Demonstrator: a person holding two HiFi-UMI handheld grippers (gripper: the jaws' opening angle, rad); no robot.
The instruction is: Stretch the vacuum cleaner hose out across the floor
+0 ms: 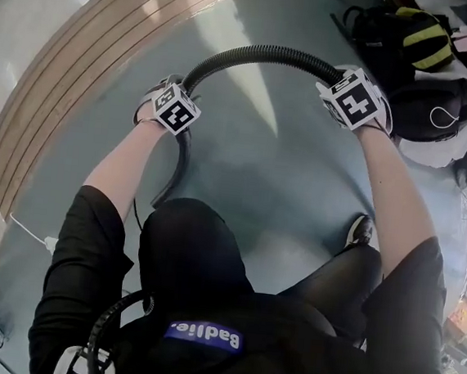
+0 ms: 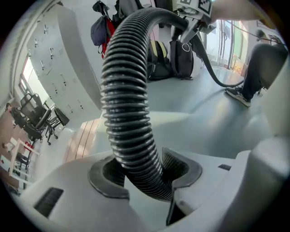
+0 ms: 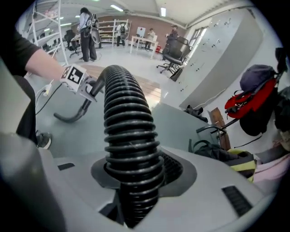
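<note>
My right tongs were clamped on the black ribbed plastic vacuum cleaner hose, with both cupped grey pads pressed against its ridges. My left tongs stood round the same hose without clamping it: the hose leaned on one pad, and a dark gap showed at the other. From each pair of tongs the hose rose and curved over in one arch to the other pair, held clear of the ground between them. On my side of the left tongs it hung down past my leg. Under both tongs lay the smooth grey-blue floor, and my black-and-white sneaker stood on it on my side of the right tongs. Out past the left tongs, on their outer side, a curved band of pale wooden strips was set into the floor. Just beyond the right tongs a black backpack with yellow stripes and a rounded black bag sat close together on the floor. Farther off on that side a red and dark blue bag hung up. Farthest of all, ahead of the right tongs, were black office chairs and standing people.
</note>
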